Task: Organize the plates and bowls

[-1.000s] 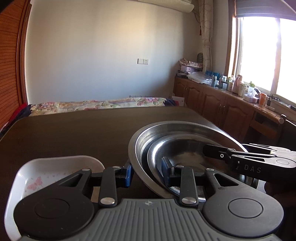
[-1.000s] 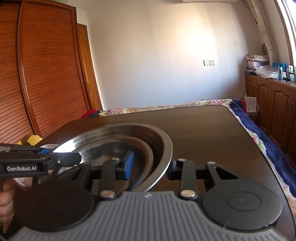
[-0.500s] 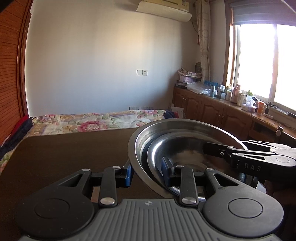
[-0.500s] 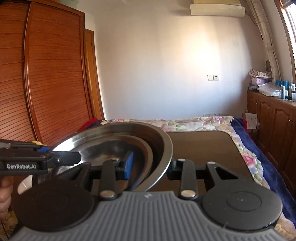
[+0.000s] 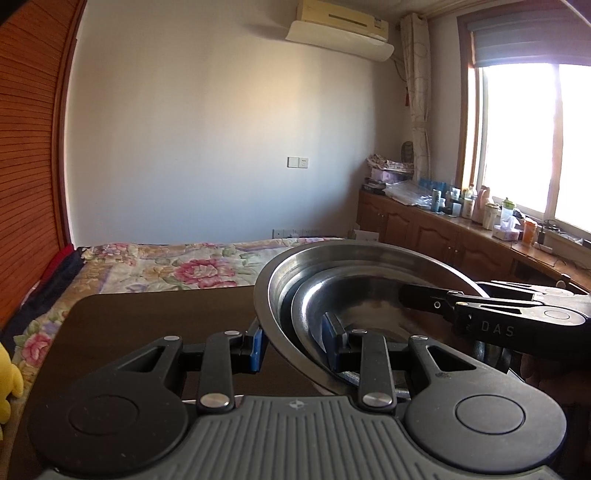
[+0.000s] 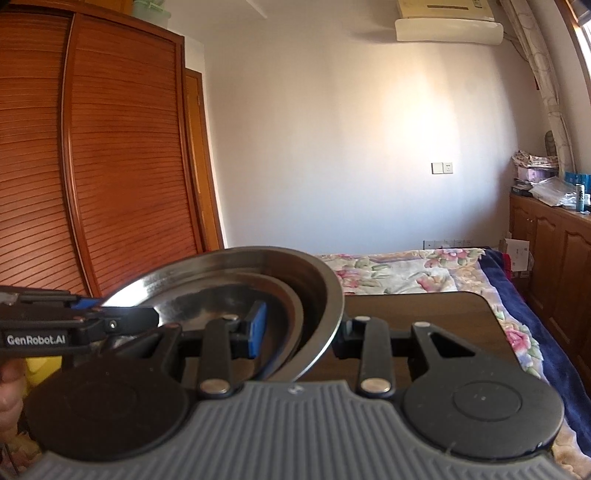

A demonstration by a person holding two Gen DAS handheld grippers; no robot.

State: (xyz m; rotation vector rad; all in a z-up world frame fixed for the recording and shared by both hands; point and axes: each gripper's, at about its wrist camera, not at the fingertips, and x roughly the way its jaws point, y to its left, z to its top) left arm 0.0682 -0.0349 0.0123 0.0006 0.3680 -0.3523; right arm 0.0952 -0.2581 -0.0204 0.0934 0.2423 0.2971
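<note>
Farther below than before lies the table [image 5: 155, 317], both grippers [image 5: 295, 345] [image 6: 301, 328] pinching the raised nested bowls [image 5: 354, 273] before the bed [image 5: 177, 267].

Mounted close behind each gripper, looking forward along the fingers over the dark worktop [image 5: 155, 317] toward the far wall. Left view angled toward the window [image 5: 532, 140], right toward the wardrobe [image 6: 92, 166]. Shared: nested steel bowls [image 5: 369, 273] [image 6: 258, 269], floral bed [image 5: 192, 266] [image 6: 406, 269], air conditioner [image 5: 343, 29] [image 6: 447, 26].

2 nested steel bowls — smaller bowl [image 5: 354, 295] inside larger bowl [image 5: 295, 273] — tilted, held above the table.
</note>
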